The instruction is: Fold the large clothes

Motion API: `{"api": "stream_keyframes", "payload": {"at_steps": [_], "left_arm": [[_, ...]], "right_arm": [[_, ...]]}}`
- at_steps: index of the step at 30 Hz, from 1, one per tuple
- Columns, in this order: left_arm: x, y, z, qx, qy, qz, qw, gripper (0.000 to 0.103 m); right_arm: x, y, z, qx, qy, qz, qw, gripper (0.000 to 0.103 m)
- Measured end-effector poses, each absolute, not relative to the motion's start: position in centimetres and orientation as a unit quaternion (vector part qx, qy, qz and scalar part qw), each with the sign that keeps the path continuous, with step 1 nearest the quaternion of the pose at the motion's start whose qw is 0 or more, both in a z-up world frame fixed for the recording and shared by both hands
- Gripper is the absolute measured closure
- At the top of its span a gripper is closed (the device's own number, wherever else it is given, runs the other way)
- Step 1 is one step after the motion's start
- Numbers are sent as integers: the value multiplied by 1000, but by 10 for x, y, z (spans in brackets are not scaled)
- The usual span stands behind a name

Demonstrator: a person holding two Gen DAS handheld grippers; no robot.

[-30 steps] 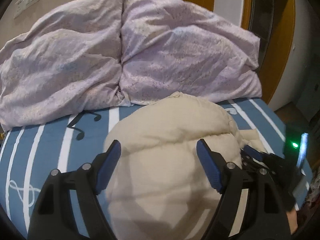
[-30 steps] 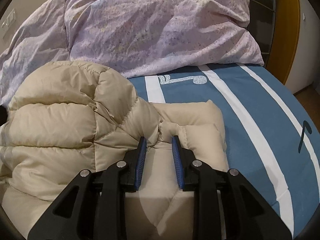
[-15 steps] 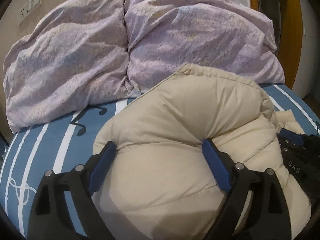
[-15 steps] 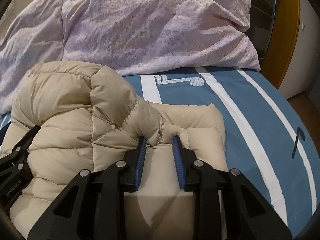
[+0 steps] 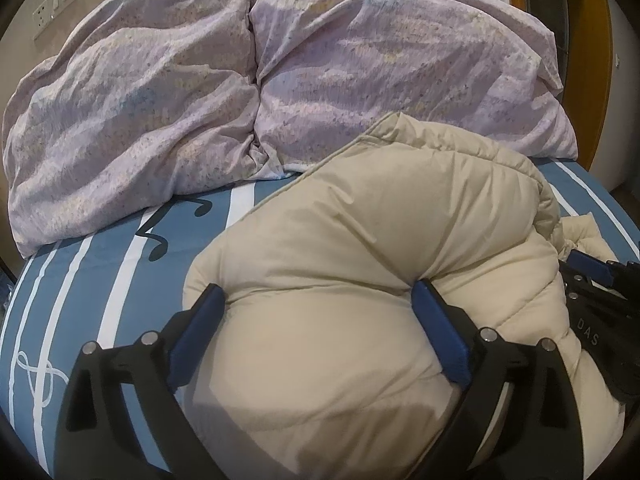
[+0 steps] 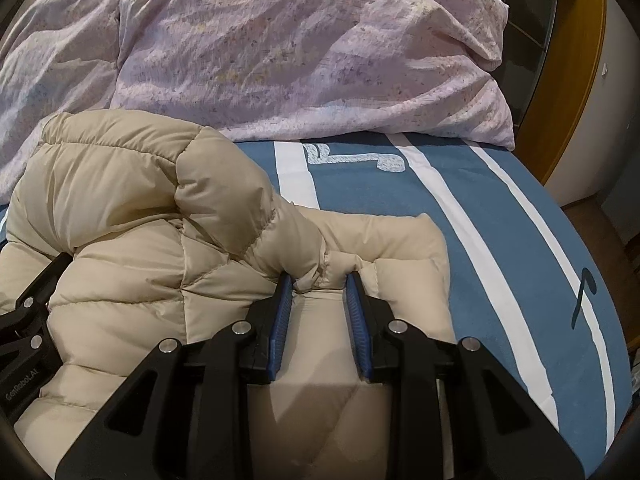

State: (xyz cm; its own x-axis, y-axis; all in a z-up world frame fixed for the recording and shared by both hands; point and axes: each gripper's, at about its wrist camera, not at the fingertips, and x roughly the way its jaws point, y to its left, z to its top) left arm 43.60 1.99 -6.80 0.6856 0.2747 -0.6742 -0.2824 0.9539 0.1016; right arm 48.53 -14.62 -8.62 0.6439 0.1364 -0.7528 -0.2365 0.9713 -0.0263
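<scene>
A beige down jacket [image 5: 360, 300] lies bunched on the bed [image 6: 500, 240], whose blue sheet carries white stripes. The left gripper [image 5: 318, 300] has its jaws spread wide around a puffy fold; the right gripper [image 6: 320, 280] pinches a jacket fold. Two lilac pillows [image 5: 240, 80] lean behind, near a wooden door frame [image 6: 572, 80].

black two-finger grippers with blue pads

left gripper [image 5: 318, 300] and right gripper [image 6: 320, 286] share one build: matte black angular linkage arms with triangular cut-outs, round silver screws at the joints, and ribbed blue pads [image 6: 282, 320] lining the fingers. white lettering "das" and "genrobot.ai" marks the black bodies seen from the side.
</scene>
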Motion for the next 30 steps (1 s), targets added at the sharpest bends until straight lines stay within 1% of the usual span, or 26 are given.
{"api": "stream_keyframes", "payload": {"at_steps": [18,24,28,30], "left_arm": [[440,27,-69,-26,377,141,915,6],[443,31,-70,-37,383,140,912,4],[440,34,-67,-44,373,150,915,2],[434,34,-63,-48,367,158,915,2]], "right_arm": [[486,-147,-87,-57,409,107,905,73],[486,-145,-88,-64,407,102,905,73],[485,-140,-89,-81,403,96,907,73],[485,-143,-88,-72,405,107,905,72]]}}
